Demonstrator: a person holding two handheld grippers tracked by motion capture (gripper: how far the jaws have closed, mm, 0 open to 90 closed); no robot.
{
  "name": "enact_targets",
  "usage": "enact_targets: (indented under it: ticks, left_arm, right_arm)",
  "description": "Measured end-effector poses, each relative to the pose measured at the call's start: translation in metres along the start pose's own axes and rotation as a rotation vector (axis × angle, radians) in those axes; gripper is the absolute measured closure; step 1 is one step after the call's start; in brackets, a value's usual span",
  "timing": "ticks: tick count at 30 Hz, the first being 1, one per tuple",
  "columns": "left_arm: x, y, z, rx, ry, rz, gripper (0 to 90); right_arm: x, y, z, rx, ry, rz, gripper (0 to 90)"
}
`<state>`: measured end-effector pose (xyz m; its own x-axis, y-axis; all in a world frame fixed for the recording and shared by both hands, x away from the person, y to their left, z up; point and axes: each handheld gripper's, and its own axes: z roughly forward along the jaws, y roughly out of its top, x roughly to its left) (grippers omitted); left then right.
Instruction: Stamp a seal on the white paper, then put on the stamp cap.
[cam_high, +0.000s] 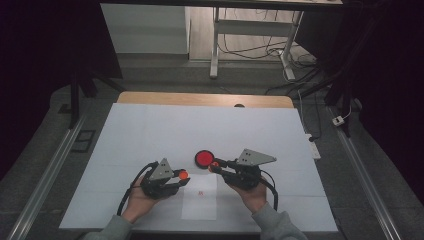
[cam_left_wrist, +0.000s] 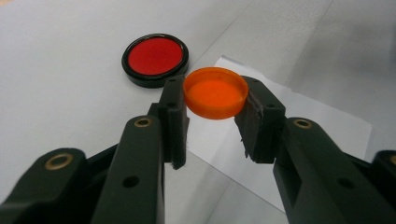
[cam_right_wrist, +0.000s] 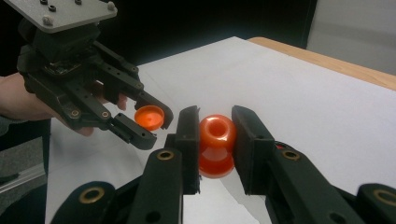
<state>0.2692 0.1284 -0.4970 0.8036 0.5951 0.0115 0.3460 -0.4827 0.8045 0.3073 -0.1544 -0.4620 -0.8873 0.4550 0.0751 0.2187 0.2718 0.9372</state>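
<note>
White paper covers the table (cam_high: 150, 130), and the room around it is dark. Nearest the person lies a small paper sheet (cam_high: 199, 197) with a tiny red mark too small to read. Above it, the left gripper (cam_high: 184, 176) pinches an orange cap (cam_left_wrist: 215, 92) by its rim, hollow side showing. The right gripper (cam_high: 214, 165) squeezes a small orange bottle (cam_right_wrist: 216, 145), its open mouth turned toward the cap. I think they are held close and facing so the cap can go on. Jaws hide much of the bottle. A little farther back, a red disc with a black rim (cam_high: 204, 158) rests on the table. Behind that are desk legs and cables.
</note>
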Motion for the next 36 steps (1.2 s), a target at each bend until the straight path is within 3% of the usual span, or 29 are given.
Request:
enact_targets:
  ticks: [36]
  left_arm:
    - [-0.011, 0.018, 0.036, 0.031, -0.045, 0.034, 64.0]
  right_arm:
    - [0.003, 0.001, 0.002, 0.003, 0.012, -0.006, 71.8]
